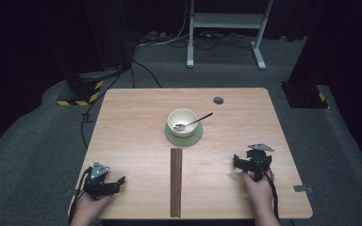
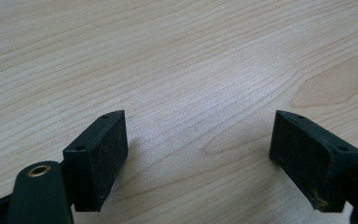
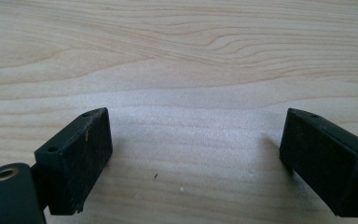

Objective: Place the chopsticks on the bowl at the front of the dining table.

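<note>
Light wooden table (image 1: 132, 122) bearing green coaster (image 1: 184, 137) and dark wooden strip (image 1: 176, 181)

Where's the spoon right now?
In the high view, the spoon lies in the cream bowl on the green coaster at the table's middle, its handle sticking out over the rim toward the right gripper's side.

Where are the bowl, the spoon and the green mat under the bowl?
bowl (image 1: 181, 127): high view, on its outer front wall.
spoon (image 1: 199, 119): high view, on the middle of its handle.
green mat (image 1: 170, 137): high view, on its bare left edge.
</note>
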`<action>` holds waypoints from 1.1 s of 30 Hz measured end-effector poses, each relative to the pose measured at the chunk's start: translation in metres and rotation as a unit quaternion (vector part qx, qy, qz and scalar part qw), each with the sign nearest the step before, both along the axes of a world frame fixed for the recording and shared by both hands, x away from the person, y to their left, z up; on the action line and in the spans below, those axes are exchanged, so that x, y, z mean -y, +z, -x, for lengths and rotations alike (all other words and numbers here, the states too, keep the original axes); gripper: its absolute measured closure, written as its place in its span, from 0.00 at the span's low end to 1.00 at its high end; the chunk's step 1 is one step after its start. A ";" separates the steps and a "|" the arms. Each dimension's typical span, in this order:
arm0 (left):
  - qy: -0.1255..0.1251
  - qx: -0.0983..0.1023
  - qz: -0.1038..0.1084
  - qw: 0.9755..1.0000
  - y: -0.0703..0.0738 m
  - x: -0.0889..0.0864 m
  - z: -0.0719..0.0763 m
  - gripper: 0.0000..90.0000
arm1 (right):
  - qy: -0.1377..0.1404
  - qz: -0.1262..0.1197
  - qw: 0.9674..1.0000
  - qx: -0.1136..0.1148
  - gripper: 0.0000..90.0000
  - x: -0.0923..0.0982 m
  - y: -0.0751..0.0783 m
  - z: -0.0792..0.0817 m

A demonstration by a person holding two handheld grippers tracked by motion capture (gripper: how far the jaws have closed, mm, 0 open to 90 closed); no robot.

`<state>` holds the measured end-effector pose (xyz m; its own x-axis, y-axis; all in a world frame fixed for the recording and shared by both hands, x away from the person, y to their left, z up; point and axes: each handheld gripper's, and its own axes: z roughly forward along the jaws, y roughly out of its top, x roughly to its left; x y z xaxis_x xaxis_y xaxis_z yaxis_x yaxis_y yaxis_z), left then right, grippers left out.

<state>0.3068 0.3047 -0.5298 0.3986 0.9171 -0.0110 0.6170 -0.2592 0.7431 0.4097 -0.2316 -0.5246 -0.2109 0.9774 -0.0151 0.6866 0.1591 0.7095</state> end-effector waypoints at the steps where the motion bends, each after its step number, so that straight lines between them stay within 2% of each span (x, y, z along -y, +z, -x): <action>1: 0.000 0.004 0.000 1.000 0.000 0.000 0.000 0.21 | 0.000 0.000 1.000 0.000 0.10 0.000 0.000 0.000; 2: 0.007 0.004 -0.003 1.000 0.000 0.001 0.002 0.21 | -0.002 -0.002 1.000 0.000 0.10 0.000 0.000 0.001; 4: 0.005 0.007 -0.009 1.000 0.000 0.002 0.003 0.21 | 0.000 -0.001 1.000 0.001 0.10 0.000 0.000 0.001; 5: 0.006 0.006 -0.008 1.000 0.000 0.001 0.003 0.21 | 0.001 -0.001 1.000 0.001 0.10 0.000 0.000 0.001; 6: 0.006 0.006 -0.008 1.000 0.000 0.001 0.003 0.21 | 0.007 -0.004 1.000 -0.010 0.10 0.001 0.001 0.002; 7: 0.008 0.005 -0.003 1.000 0.000 0.001 0.002 0.21 | 0.004 -0.002 1.000 -0.001 0.10 0.000 0.000 0.002; 8: 0.010 0.000 -0.001 1.000 0.000 0.001 0.002 0.21 | 0.007 -0.002 1.000 0.000 0.10 0.001 0.000 0.002; 17: 0.009 0.000 -0.001 1.000 0.000 0.000 0.002 0.21 | 0.017 -0.001 1.000 -0.003 0.10 0.003 0.001 0.003; 18: 0.009 0.000 -0.001 1.000 0.000 0.000 0.002 0.21 | 0.014 -0.011 1.000 -0.009 0.10 0.004 0.002 0.004; 21: 0.009 0.000 -0.001 1.000 0.000 0.000 0.002 0.21 | 0.016 -0.020 1.000 -0.010 0.10 0.005 0.004 0.006; 22: 0.009 0.000 -0.001 1.000 0.000 0.000 0.002 0.21 | 0.017 -0.007 1.000 0.004 0.10 0.004 0.004 0.010; 25: 0.009 0.000 -0.001 1.000 0.000 0.000 0.002 0.21 | 0.023 0.001 1.000 0.008 0.10 0.001 0.004 0.014; 26: 0.008 0.000 -0.001 1.000 0.000 0.000 0.002 0.21 | 0.036 0.007 0.999 0.016 0.11 -0.001 0.005 0.017; 30: 0.008 0.000 -0.002 1.000 0.000 0.000 0.002 0.21 | 0.046 0.005 0.999 0.025 0.11 -0.005 0.008 0.022; 31: 0.008 0.000 -0.001 1.000 0.000 0.000 0.002 0.21 | 0.057 0.001 0.998 0.027 0.11 -0.009 0.009 0.027; 32: 0.008 0.000 -0.001 1.000 0.000 0.000 0.002 0.21 | 0.057 0.001 0.998 0.027 0.11 -0.009 0.009 0.027; 33: 0.007 0.001 -0.002 1.000 0.000 0.000 0.002 0.22 | 0.073 -0.003 0.997 0.026 0.11 -0.011 0.011 0.029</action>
<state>0.3050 0.3044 -0.5295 0.3853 0.9228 -0.0071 0.6199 -0.2532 0.7427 0.3806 -0.2204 -0.5140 -0.3504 0.9363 -0.0232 0.6188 0.2500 0.7447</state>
